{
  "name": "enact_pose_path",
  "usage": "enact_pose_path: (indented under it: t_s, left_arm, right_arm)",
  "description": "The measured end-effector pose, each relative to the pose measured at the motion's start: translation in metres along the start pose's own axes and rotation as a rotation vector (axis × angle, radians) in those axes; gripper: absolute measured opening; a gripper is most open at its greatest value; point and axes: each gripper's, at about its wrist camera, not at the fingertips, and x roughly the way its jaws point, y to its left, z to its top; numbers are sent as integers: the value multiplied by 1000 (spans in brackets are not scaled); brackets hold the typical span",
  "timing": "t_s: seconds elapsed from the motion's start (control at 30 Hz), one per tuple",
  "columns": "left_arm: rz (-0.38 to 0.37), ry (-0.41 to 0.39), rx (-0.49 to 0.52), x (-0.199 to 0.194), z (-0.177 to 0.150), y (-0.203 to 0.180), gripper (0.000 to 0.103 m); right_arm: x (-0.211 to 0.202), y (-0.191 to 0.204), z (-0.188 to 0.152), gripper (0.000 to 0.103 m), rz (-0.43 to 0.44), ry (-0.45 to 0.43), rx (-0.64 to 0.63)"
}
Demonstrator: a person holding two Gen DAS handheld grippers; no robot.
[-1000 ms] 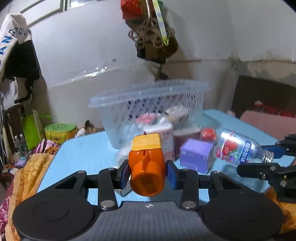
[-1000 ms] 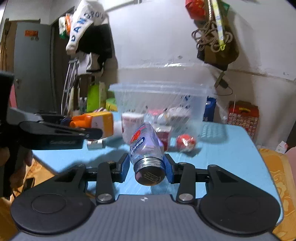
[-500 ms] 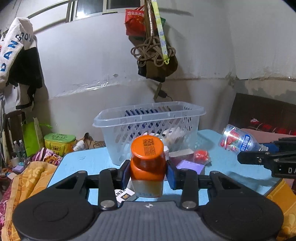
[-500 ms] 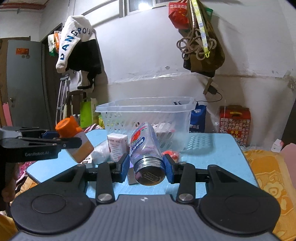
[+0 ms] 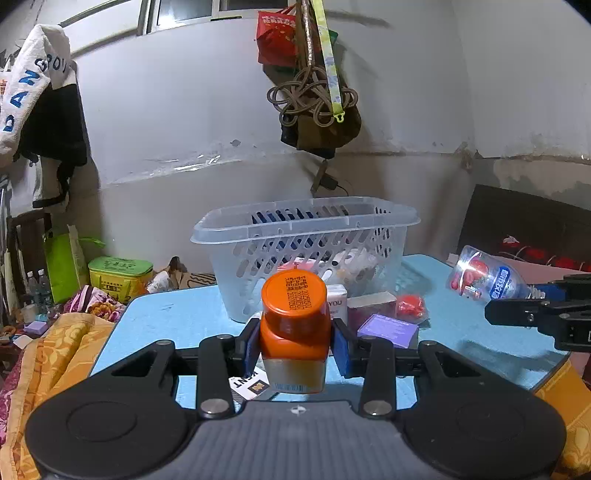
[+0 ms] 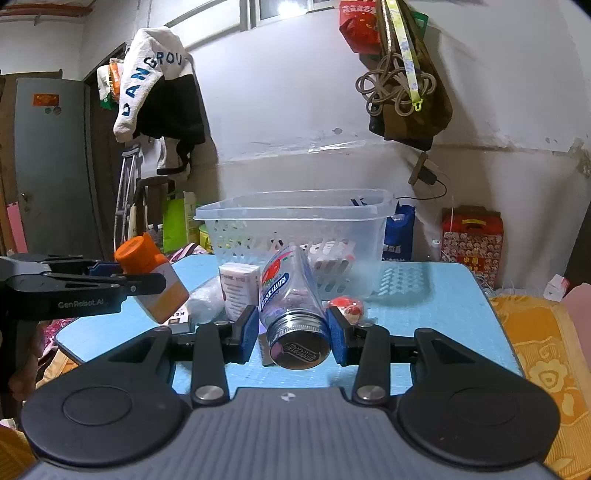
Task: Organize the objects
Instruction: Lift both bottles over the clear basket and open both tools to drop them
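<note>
basket [image 5: 306, 221] mid-table, table edge [image 6: 495, 321] bare

Dim room: stained white wall [image 5: 192, 122], high window [image 6: 273, 11], grey door [image 6: 48, 166], blue table [image 6: 436, 295]

left gripper [image 6: 142, 286]: "genrobot.ai" | hanging cloth [image 6: 147, 79]: "dangrou" | card [image 5: 249, 382]: "kent"

Dim indoor light — fisheye-bent edges, dark corners, perhaps slight softness.
</note>
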Motion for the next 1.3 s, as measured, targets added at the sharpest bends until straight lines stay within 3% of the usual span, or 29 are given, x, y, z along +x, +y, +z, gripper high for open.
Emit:
enact_pose_path:
  t_s: [0.37, 0.67, 0.8, 0.87, 1.0, 1.03, 1.07, 1.1, 1.13, 1.17, 1.2, 1.3]
  left_arm:
    - [-30, -49, -60, -9, 15, 8, 44]
    - [-80, -118, -218, 9, 68, 32, 44]
    - [-74, -133, -255, 40, 111, 37, 44]
    - [-62, -111, -265, 69, 130, 36, 44]
    - [-13, 2, -259, 132, 144, 33, 44]
    - [-15, 43, -246, 147, 143, 32, 44]
    - [-19, 66, -231, 158, 141, 31, 44]
    - [-10, 73, -222, 164, 137, 30, 46]
    - [27, 76, -213, 167, 134, 28, 67]
    - [82, 62, -206, 163, 131, 27, 92]
    - [105, 31, -196, 155, 128, 26, 102]
    - [93, -87, -150, 114, 115, 27, 103]
  right_arm:
    - [5, 2, 21, 44, 32, -28, 4]
    - [34, -20, 93, 44, 3, -148, 39]
    - [85, -29, 134, 44, 10, -93, 45]
    - [120, -34, 143, 44, -11, -12, 27]
    - [163, -43, 134, 45, -53, 83, 16]
    - [168, -42, 131, 59, -49, 86, 4]
    - [170, -40, 130, 83, -52, 85, -18]
    - [166, -35, 128, 96, -76, 60, -40]
    - [157, -33, 128, 103, -94, 22, -53]
    - [143, -29, 126, 103, -101, -25, -62]
    - [129, -27, 122, 103, -102, -55, -72]
    - [88, -20, 99, 103, -107, -101, -77]
